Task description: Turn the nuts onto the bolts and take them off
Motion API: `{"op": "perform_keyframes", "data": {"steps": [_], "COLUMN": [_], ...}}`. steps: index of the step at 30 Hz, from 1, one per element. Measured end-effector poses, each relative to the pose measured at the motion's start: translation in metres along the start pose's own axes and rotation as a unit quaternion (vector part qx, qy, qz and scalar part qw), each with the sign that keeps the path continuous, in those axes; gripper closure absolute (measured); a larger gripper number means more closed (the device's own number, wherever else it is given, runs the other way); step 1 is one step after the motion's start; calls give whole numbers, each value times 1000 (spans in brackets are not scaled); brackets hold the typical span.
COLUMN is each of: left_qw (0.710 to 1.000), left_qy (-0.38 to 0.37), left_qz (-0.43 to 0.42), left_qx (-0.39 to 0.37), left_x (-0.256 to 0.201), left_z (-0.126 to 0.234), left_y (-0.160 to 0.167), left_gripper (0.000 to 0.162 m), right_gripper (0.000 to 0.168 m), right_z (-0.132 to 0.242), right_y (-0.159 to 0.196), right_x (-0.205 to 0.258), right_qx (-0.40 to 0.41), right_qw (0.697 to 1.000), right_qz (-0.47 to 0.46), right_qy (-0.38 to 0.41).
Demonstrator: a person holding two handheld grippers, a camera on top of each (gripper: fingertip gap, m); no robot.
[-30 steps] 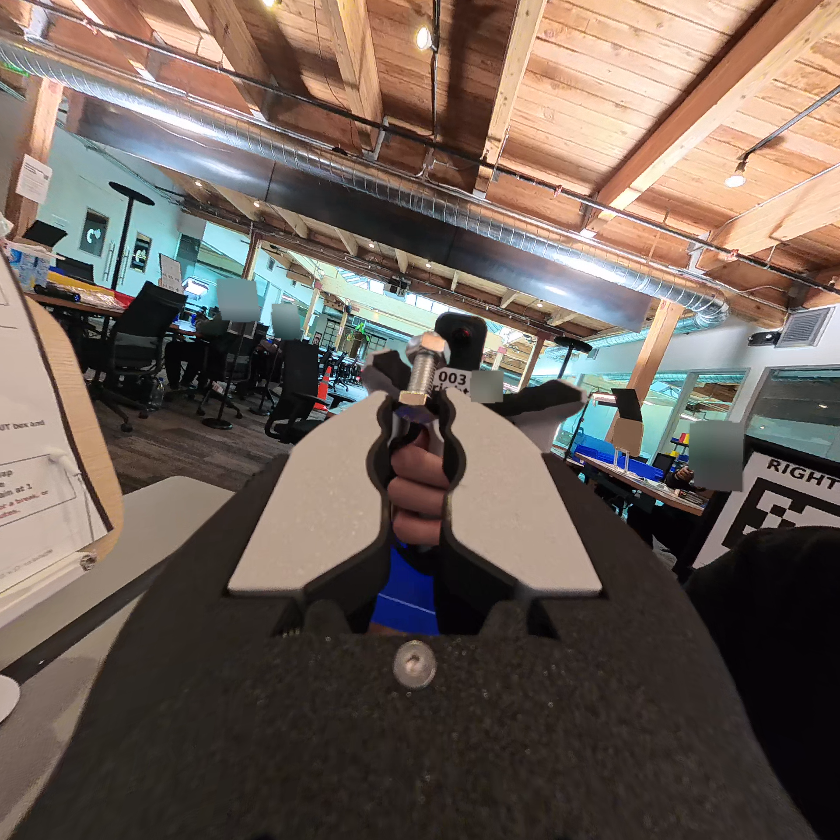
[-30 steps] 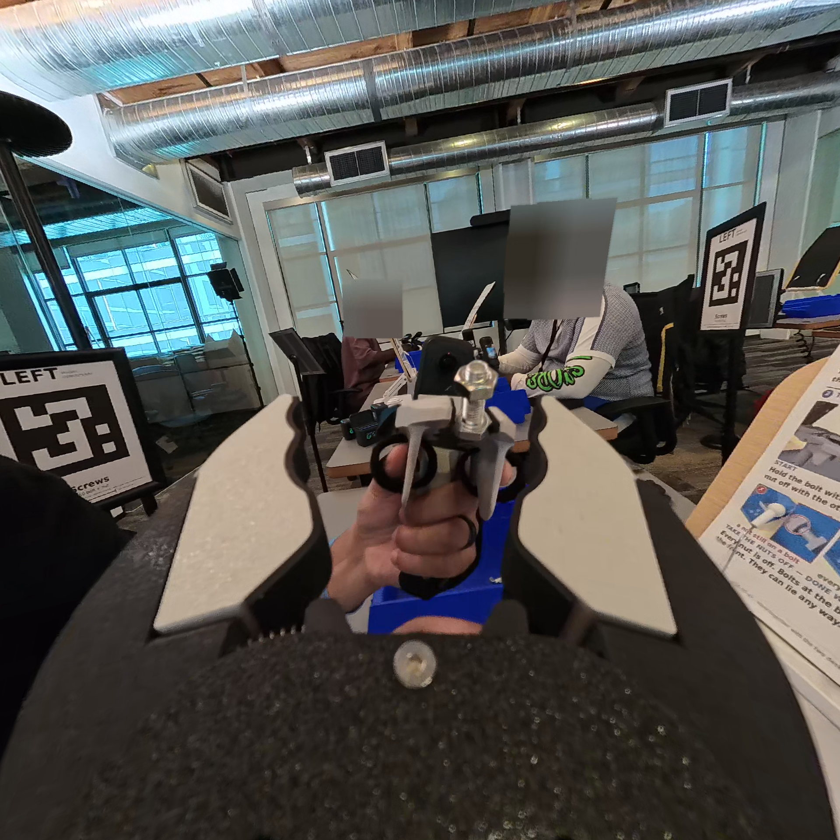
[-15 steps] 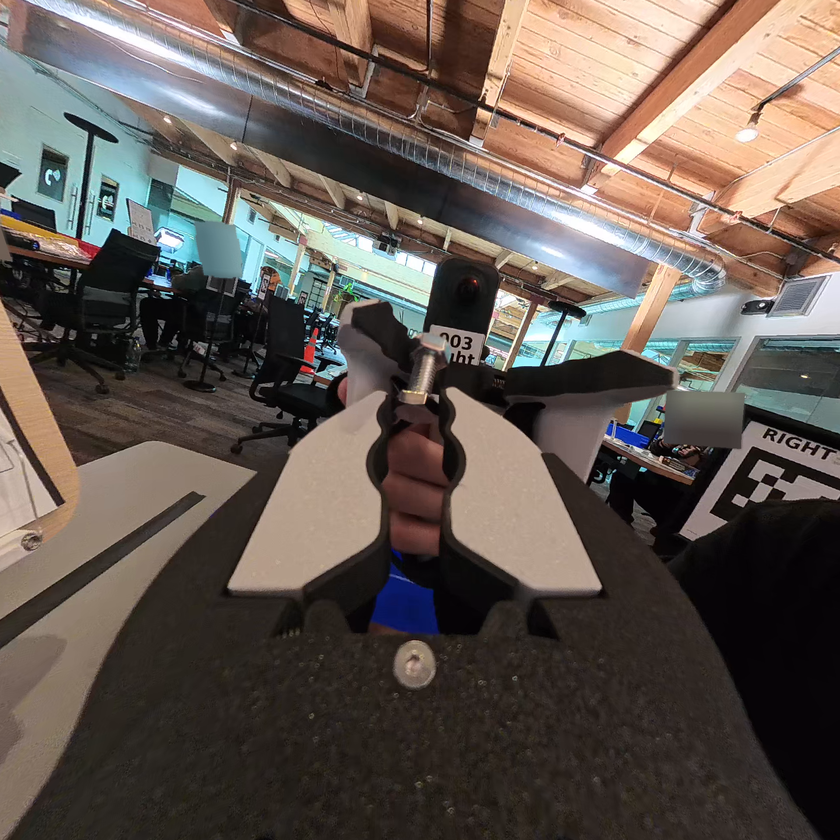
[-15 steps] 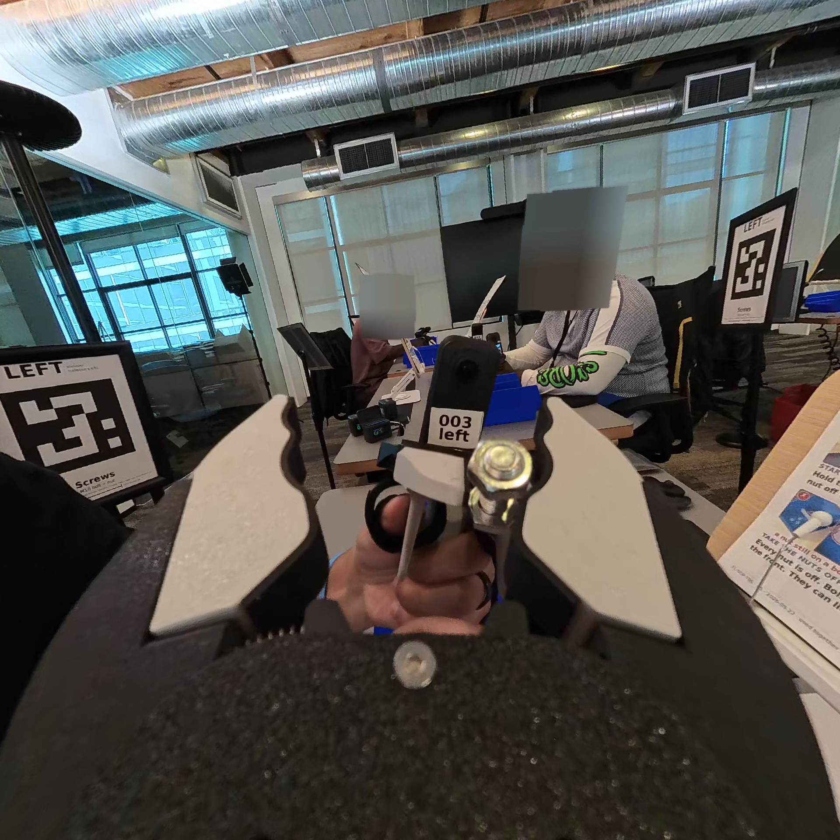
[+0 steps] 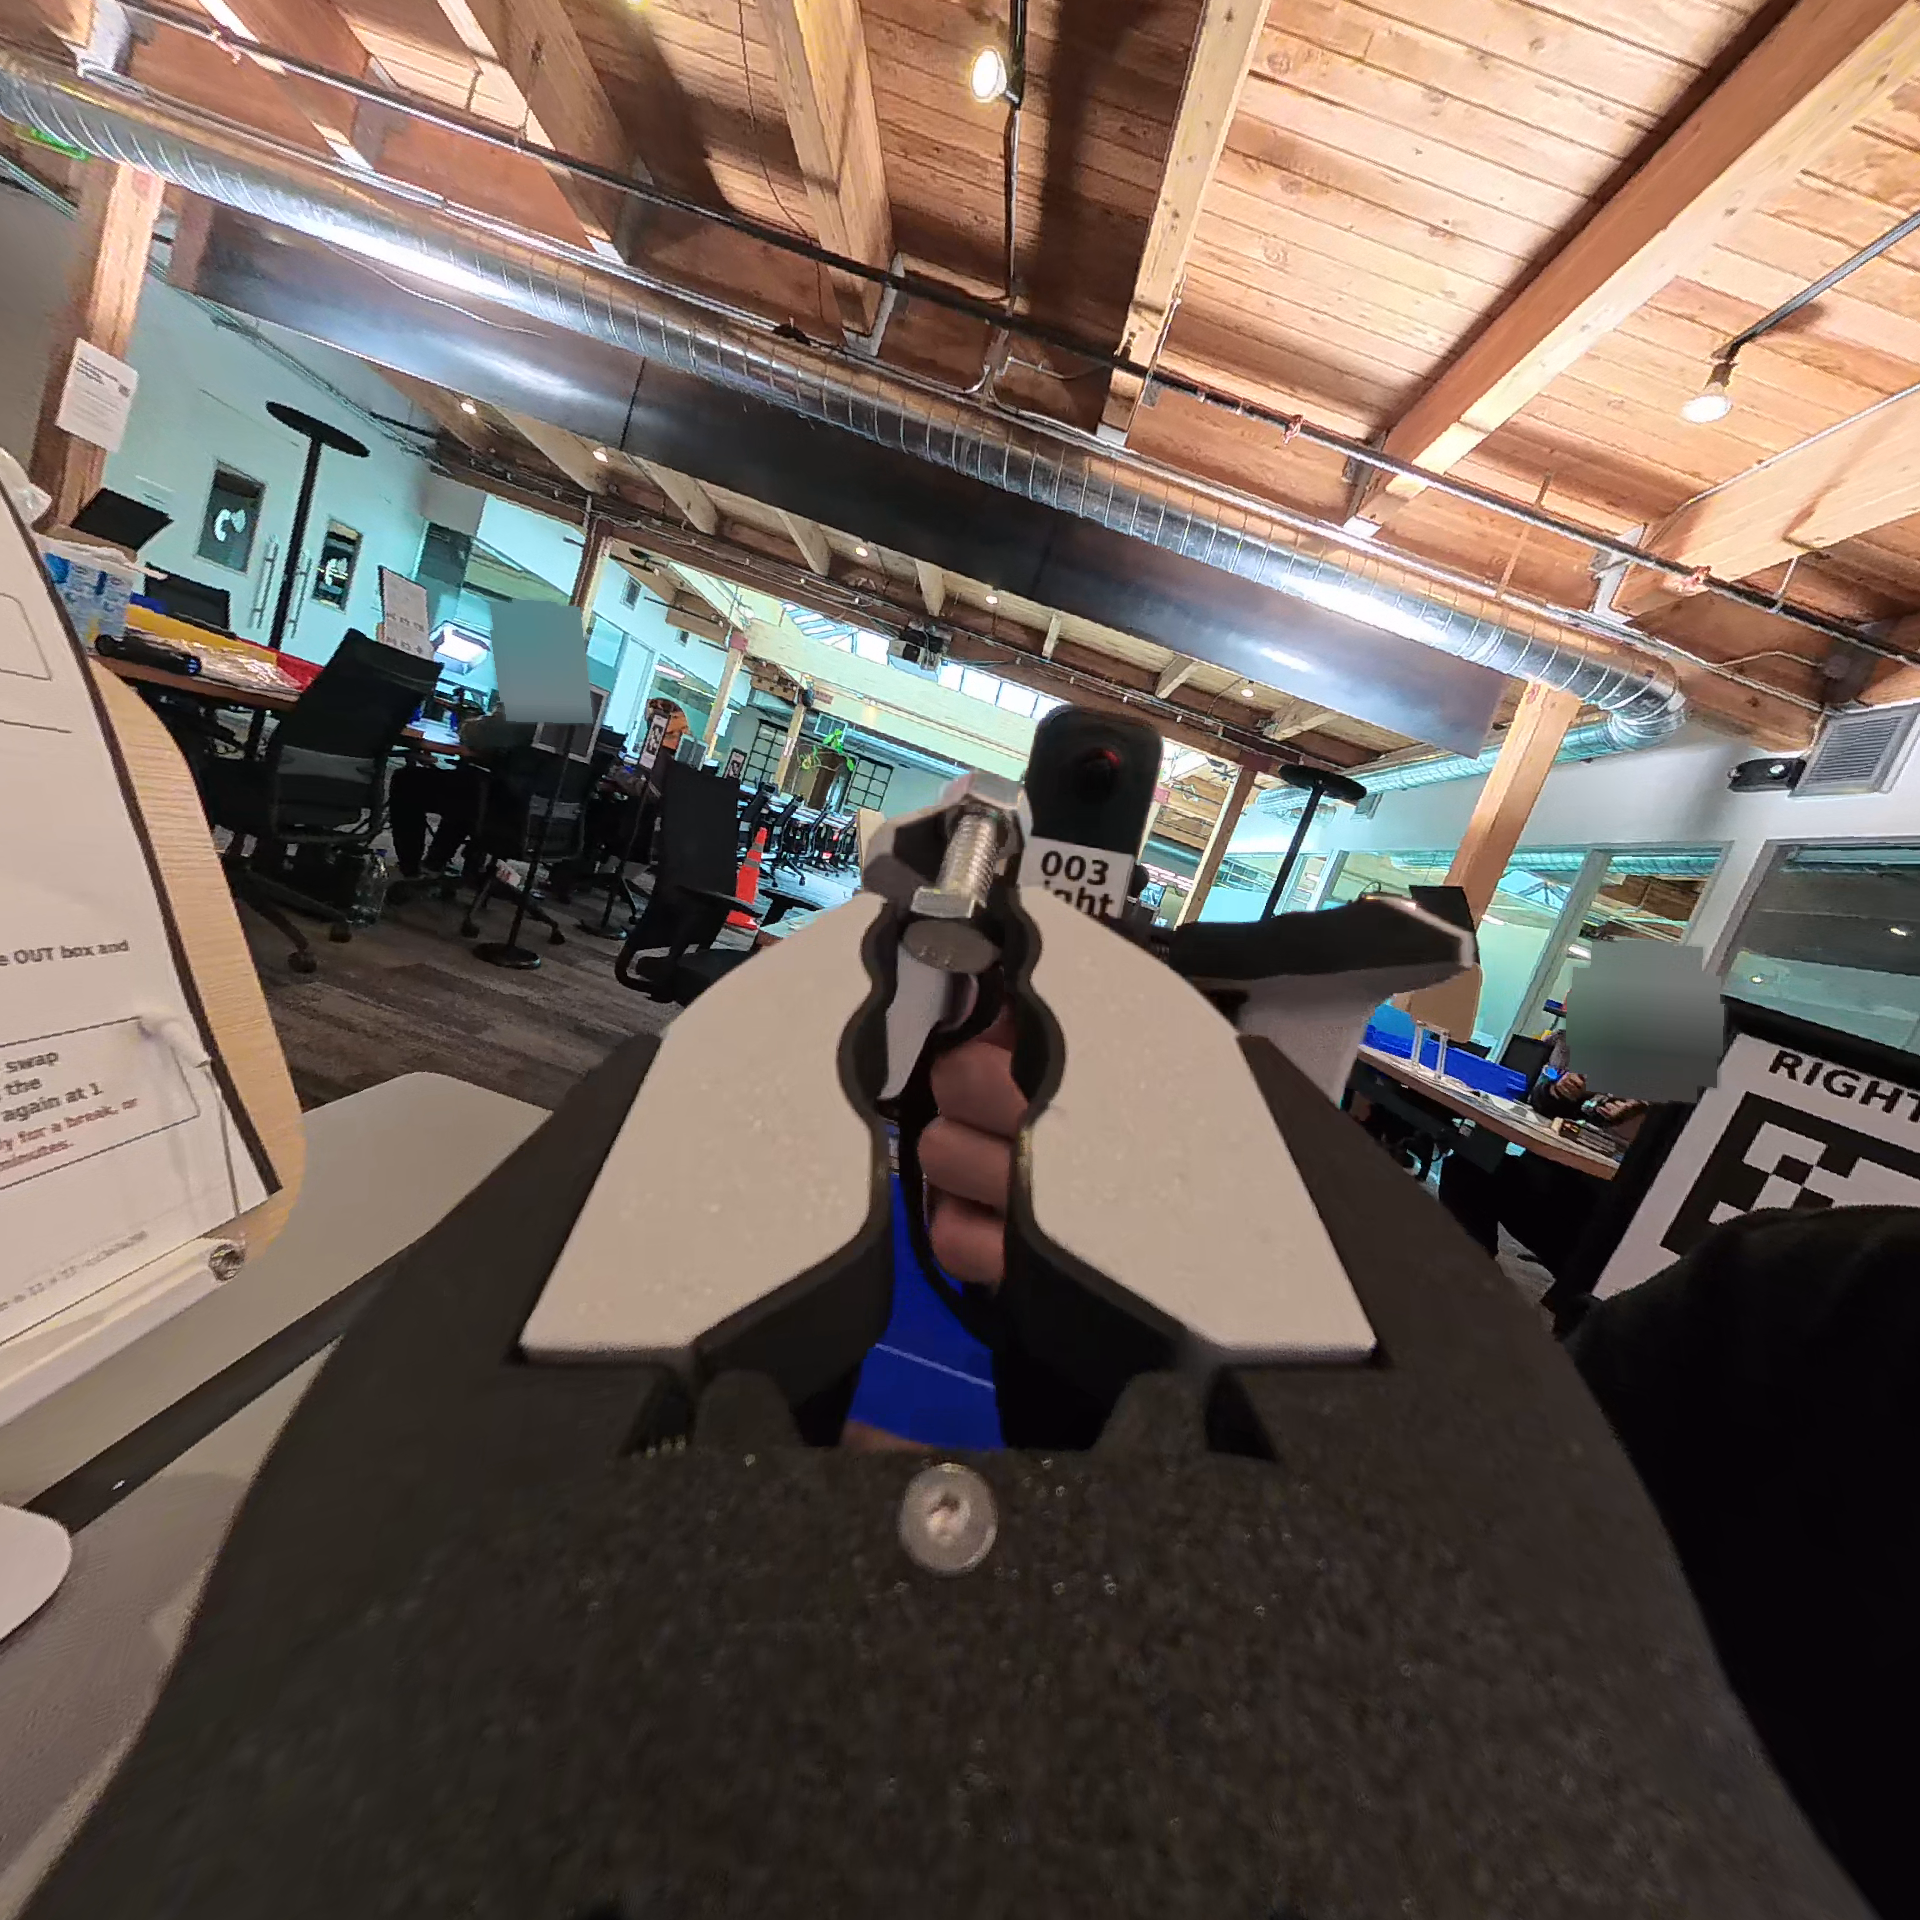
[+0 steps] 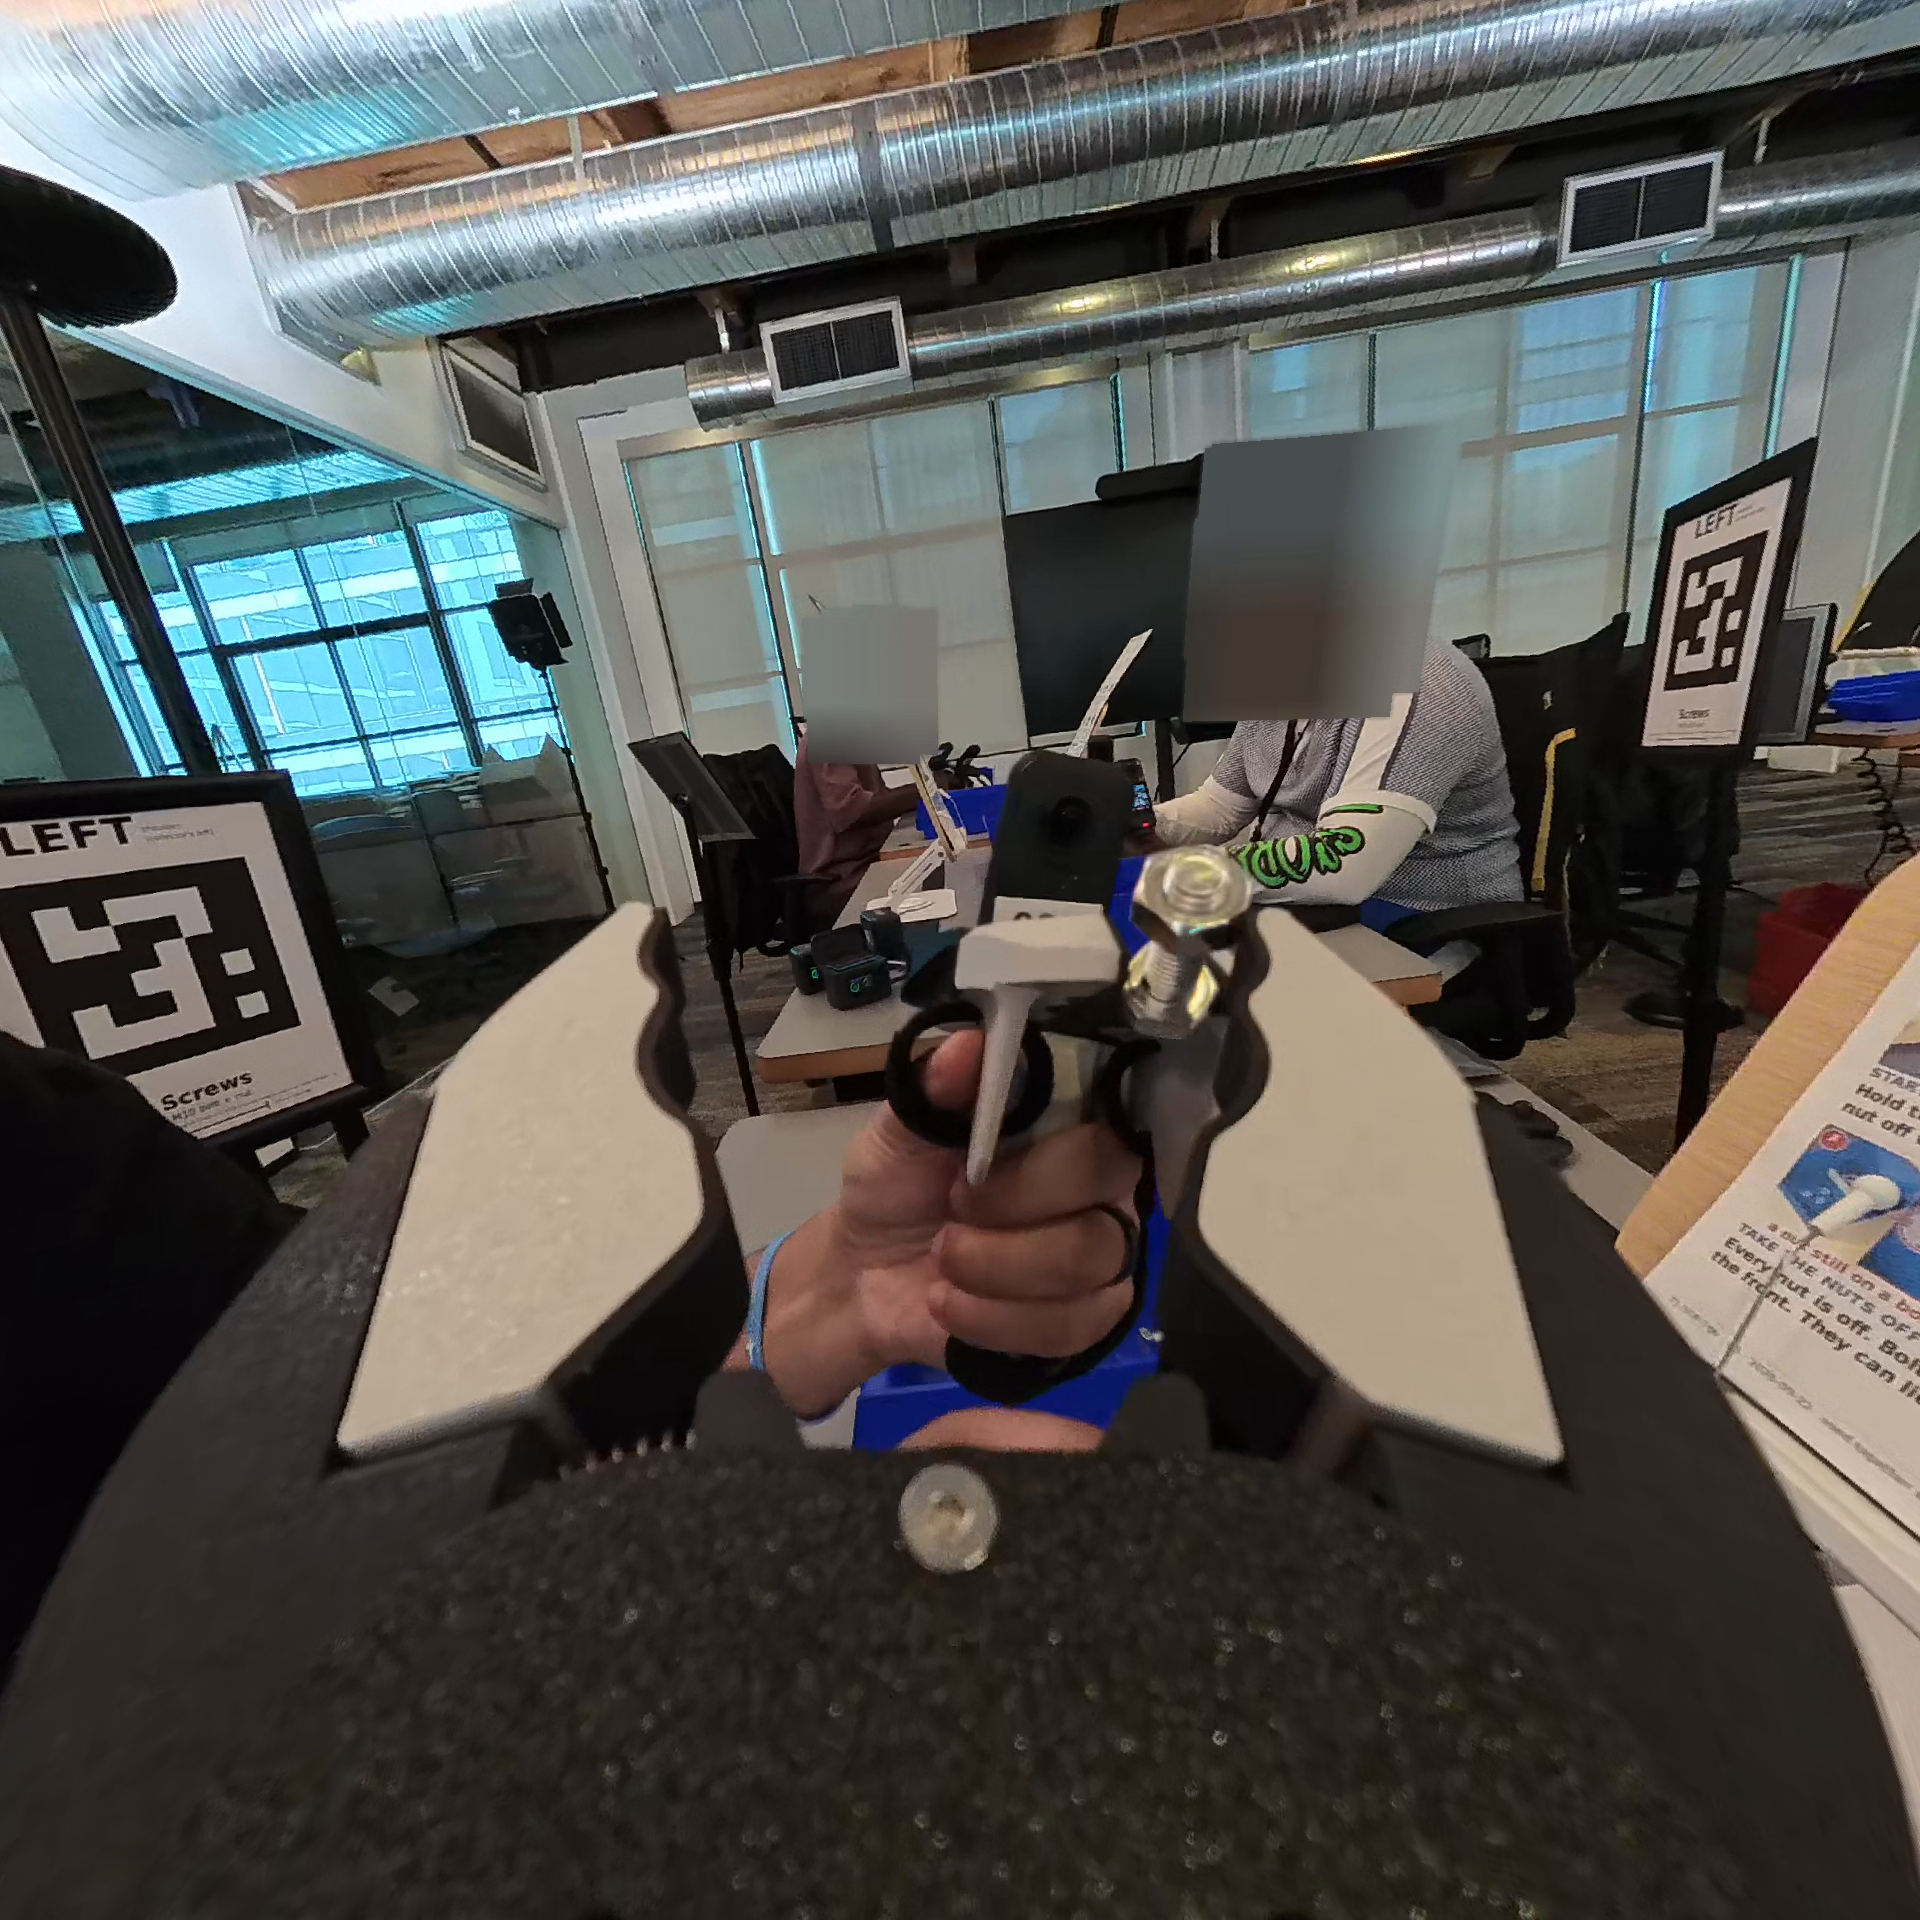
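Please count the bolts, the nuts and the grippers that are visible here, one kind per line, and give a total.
bolt: 1
nut: 1
grippers: 2, the left gripper and the right gripper
total: 4

Your left gripper (image 5: 951, 940) hides the bolt (image 5: 961, 868) head's grip; the sheet (image 6: 1813, 1236) is cut off at right.

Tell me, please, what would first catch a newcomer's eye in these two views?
Dead centre, the left gripper pinches a shiny bolt whose shaft carries a nut. Facing it, the right gripper stands wide open. Behind, silver ducts cross the ceiling.
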State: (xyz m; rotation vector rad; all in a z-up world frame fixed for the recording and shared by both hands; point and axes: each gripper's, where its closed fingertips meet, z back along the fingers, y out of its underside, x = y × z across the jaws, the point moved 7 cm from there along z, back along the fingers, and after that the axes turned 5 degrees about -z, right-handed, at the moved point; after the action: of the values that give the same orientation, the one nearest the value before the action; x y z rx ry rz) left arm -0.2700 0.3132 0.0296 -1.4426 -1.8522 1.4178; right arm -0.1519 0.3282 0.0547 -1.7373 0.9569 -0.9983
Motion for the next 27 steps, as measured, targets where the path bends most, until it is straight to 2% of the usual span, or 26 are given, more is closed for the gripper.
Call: {"op": "perform_keyframes", "data": {"steps": [7,8,12,14,15,22,27], "left_qw": [999,999,999,999,999,997,992], "left_qy": [4,4,18,28,26,61,58], "left_qz": [-2,-4,2,4,5,-11,-77], "left_qx": [39,40,37,30,28,46,79], "left_x": [-2,-3,-6,-8,-8,-11,-17], "left_z": [-15,-16,-17,-16,-15,-14,-9], "left_y": [17,19,18,15,13,14,12], "left_gripper": [144,144,144,144,145,144,137], "right_gripper": [70,75,118,150,154,154,154], "right_z": [1,2,10,15,17,14,13], "right_y": [1,0,-2,-3,-3,-3,-2], "right_x": [-4,-5,-13,-18,-20,-13,-12], "right_qx": [-9,-12,-13,-17,-20,-7,7], "right_qw": [1000,1000,1000,999,999,1000,999], "right_qz": [-8,-6,-18,-34,-42,-21,-45], "right_qy": [3,6,16,9,2,-1,-7]}}
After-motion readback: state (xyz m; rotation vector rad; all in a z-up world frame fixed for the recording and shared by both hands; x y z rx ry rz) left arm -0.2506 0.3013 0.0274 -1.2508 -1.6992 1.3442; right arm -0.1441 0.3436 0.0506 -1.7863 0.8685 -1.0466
